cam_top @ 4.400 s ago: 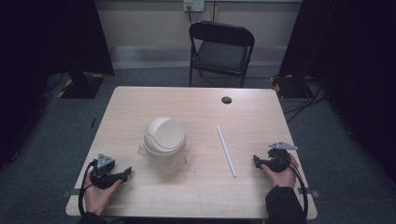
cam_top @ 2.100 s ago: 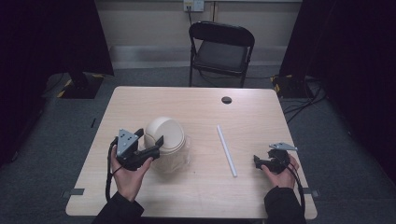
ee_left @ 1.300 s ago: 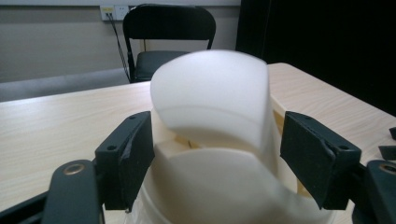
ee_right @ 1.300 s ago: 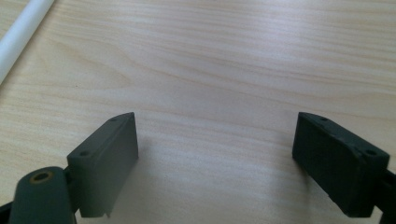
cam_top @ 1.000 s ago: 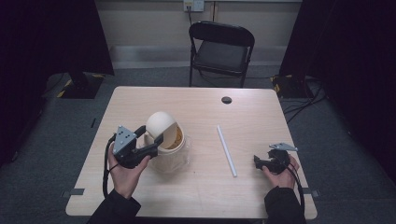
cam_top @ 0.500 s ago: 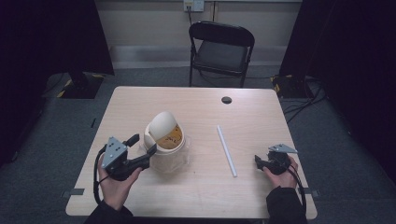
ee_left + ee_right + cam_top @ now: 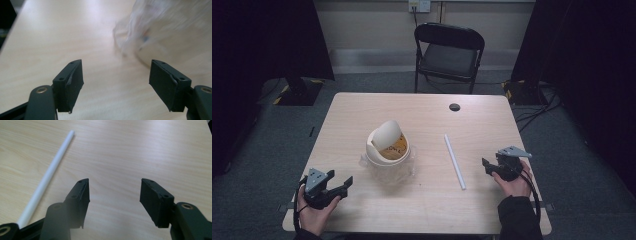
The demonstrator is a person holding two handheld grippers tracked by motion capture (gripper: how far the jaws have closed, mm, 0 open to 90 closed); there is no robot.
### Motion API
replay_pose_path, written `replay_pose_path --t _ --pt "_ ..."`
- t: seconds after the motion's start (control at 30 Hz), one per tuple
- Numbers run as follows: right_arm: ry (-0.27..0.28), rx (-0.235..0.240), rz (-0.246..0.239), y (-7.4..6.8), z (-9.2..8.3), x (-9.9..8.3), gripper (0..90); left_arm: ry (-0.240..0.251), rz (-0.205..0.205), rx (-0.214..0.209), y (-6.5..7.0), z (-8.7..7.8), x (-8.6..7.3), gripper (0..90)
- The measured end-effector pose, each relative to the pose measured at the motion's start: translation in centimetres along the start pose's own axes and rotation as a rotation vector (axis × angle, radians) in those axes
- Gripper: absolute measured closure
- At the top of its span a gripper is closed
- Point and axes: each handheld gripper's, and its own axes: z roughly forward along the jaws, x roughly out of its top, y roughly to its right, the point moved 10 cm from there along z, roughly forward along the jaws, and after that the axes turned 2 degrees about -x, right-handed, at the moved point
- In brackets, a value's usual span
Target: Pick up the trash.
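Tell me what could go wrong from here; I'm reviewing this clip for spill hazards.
The cup's lid stands tipped up, baring the orange contents, so a knock could spill them. Loose clear plastic wrap around its base could snag the open left gripper and drag the cup. The white straw lies loose near the open right gripper and might roll off.

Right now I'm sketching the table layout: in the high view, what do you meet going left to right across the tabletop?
Left tongs → cream bin with tilted swing lid → white stick → right tongs.
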Motion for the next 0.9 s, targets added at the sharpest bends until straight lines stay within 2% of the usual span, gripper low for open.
replay_pose_path --t 0.03,0.07,0.1,0.13,0.17,0.2,0.27,0.3,0.33,0.5,0.53,0.57,0.7,0.9 --pt "-0.002 0.007 0.005 -0.2 0.0 0.3 40.7 -0.027 0.011 0.008 -0.2 0.3 -0.5 26.4" --pt "-0.002 0.035 0.003 -1.1 0.3 1.0 41.1 -0.061 0.022 0.007 -0.3 0.9 -1.2 26.0" --pt "-0.002 0.035 0.003 -1.1 0.3 1.0 41.1 -0.061 0.022 0.007 -0.3 0.9 -1.2 26.0" --pt "-0.001 0.056 -0.002 -2.0 0.5 1.6 43.2 -0.066 0.017 0.01 -0.3 1.2 -1.5 25.9" --pt "-0.001 0.056 -0.002 -2.0 0.5 1.6 43.2 -0.089 0.028 0.012 -0.4 1.3 -1.8 25.9" --pt "-0.01 0.078 -0.009 -3.1 0.9 2.0 44.5 -0.116 0.033 0.013 -0.5 1.8 -2.4 25.9" --pt "-0.015 0.086 -0.011 -3.5 1.1 2.1 45.3 -0.126 0.033 0.012 -0.5 1.9 -2.6 25.9" --pt "-0.039 0.115 -0.014 -4.8 1.7 2.0 47.4 -0.147 0.042 0.015 -0.5 2.0 -2.8 25.4" --pt "-0.039 0.115 -0.014 -4.8 1.7 2.0 47.4 -0.147 0.042 0.015 -0.5 2.0 -2.8 25.4" --pt "-0.112 0.166 -0.028 -7.5 3.2 0.3 54.9 -0.183 0.051 0.027 -0.5 2.3 -3.1 24.9" --pt "-0.112 0.166 -0.028 -7.5 3.2 0.3 54.9 -0.183 0.051 0.027 -0.5 2.3 -3.1 24.7" --pt "-0.138 0.166 -0.052 -7.9 3.5 -0.3 56.3 -0.185 0.045 0.028 -0.5 2.3 -3.1 24.6" --pt "-0.152 0.172 -0.082 -8.6 3.8 -0.7 59.6 -0.188 0.04 0.027 -0.5 2.3 -3.1 24.2" --pt "-0.177 0.183 -0.094 -9.2 4.0 -1.2 64.0 -0.189 0.039 0.027 -0.5 2.3 -3.1 24.2"
